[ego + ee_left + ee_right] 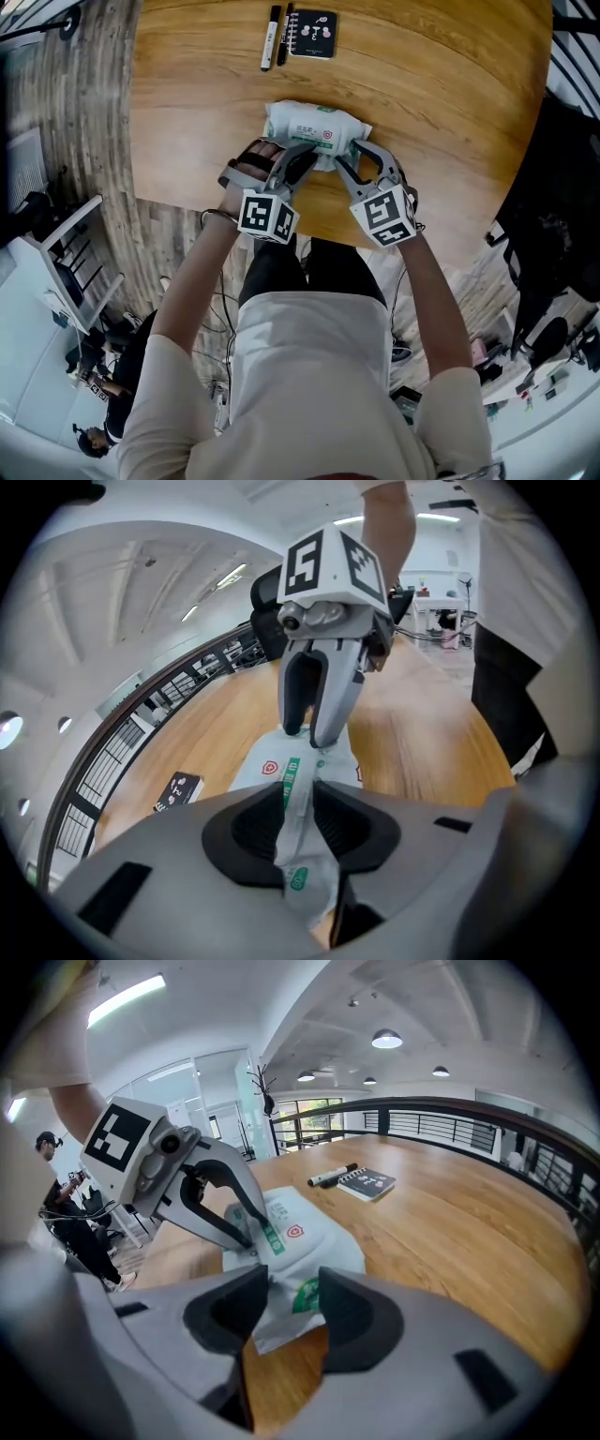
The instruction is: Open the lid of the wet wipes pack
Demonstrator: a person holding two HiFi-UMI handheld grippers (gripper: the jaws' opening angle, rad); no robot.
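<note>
The wet wipes pack (317, 129) is white with green print and lies flat on the round wooden table (441, 103), near its front edge. Both grippers point steeply down at the pack's near side. My left gripper (305, 159) stands at the pack's near left part. In the left gripper view its jaws (302, 803) straddle the pack's crimped end (298, 855) with a narrow gap, not pressing it. My right gripper (351, 155) stands at the near right; its jaws (284, 1297) are apart around the pack's corner (291, 1302). The lid is not visible.
Two markers (273, 37) and a small black notebook (312, 34) lie at the table's far side, beyond the pack. The table's front edge runs just under both grippers. Black railings (450, 1124) stand past the table, and a person (47, 1152) stands in the background.
</note>
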